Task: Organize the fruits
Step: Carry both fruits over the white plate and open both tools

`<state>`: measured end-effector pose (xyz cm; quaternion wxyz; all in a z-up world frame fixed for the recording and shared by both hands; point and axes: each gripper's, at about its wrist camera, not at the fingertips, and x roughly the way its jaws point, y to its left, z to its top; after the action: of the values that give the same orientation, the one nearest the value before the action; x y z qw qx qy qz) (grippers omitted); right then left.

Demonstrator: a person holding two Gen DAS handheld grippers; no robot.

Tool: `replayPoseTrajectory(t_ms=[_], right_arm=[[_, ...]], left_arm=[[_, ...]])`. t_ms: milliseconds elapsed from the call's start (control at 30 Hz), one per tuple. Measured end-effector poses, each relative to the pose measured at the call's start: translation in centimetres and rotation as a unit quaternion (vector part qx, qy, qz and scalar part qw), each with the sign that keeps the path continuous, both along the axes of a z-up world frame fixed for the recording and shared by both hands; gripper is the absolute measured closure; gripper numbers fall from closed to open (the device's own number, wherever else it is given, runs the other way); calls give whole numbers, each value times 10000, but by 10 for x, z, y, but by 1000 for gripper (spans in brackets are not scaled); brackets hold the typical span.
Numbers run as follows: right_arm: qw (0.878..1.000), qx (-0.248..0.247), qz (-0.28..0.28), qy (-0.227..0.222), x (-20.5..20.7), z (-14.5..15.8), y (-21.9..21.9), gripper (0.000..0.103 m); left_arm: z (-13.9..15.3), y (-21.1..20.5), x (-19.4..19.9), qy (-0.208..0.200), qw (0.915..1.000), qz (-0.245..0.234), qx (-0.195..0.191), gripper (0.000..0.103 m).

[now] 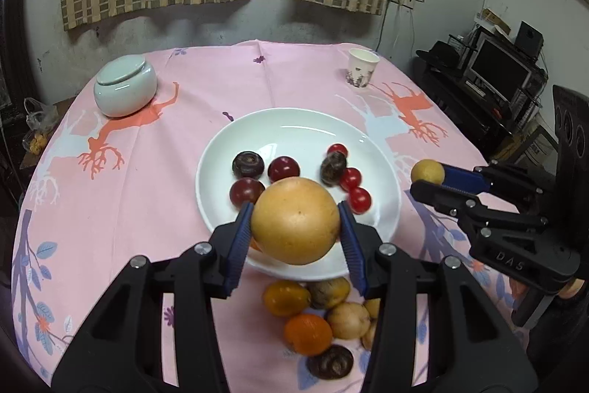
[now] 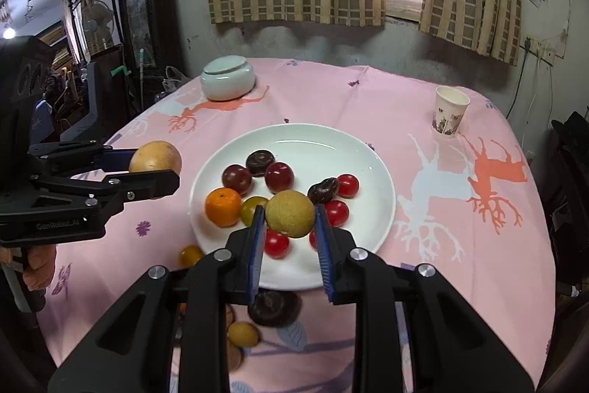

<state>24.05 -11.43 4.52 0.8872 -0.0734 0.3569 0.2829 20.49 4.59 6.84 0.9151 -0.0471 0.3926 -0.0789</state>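
My left gripper [image 1: 295, 221] is shut on a large yellow-orange grapefruit [image 1: 295, 220] held over the near rim of the white plate [image 1: 294, 127]; it also shows in the right wrist view [image 2: 154, 157]. My right gripper [image 2: 290, 221] is shut on a small tan round fruit [image 2: 290, 213] above the plate [image 2: 324, 142]; it shows in the left wrist view [image 1: 427, 171]. The plate holds dark plums [image 1: 283, 168], cherry tomatoes [image 1: 359, 198], dark chestnut-like fruits [image 1: 248, 164] and an orange [image 2: 222, 206].
Loose fruits [image 1: 313, 315] lie on the pink tablecloth in front of the plate. A pale green lidded jar [image 1: 124, 85] stands far left, a paper cup [image 1: 362, 67] far right. A desk with a monitor [image 1: 500, 69] is right of the table.
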Motion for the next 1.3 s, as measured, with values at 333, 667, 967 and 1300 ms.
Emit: replayPoseTrajectory(t_ms=[333,667,967,1300], right_arm=[[9988,-294,-22,402,40,-45,24,76],[9975,74,-283,636,61,-59,31,60],[9977,-26,-557,395,14,-42,-10,44],[9982,1,-598,98,-40,-31,-34,44]], left_arm=[[-43,7,40,328,9985,-73,-440,56],[-53,28,52,10,9937,421,-1041,33],[-33,21,35,-174,9962,366,-771,31],[-8,-2,-16,-426,9987,86,-254,20]])
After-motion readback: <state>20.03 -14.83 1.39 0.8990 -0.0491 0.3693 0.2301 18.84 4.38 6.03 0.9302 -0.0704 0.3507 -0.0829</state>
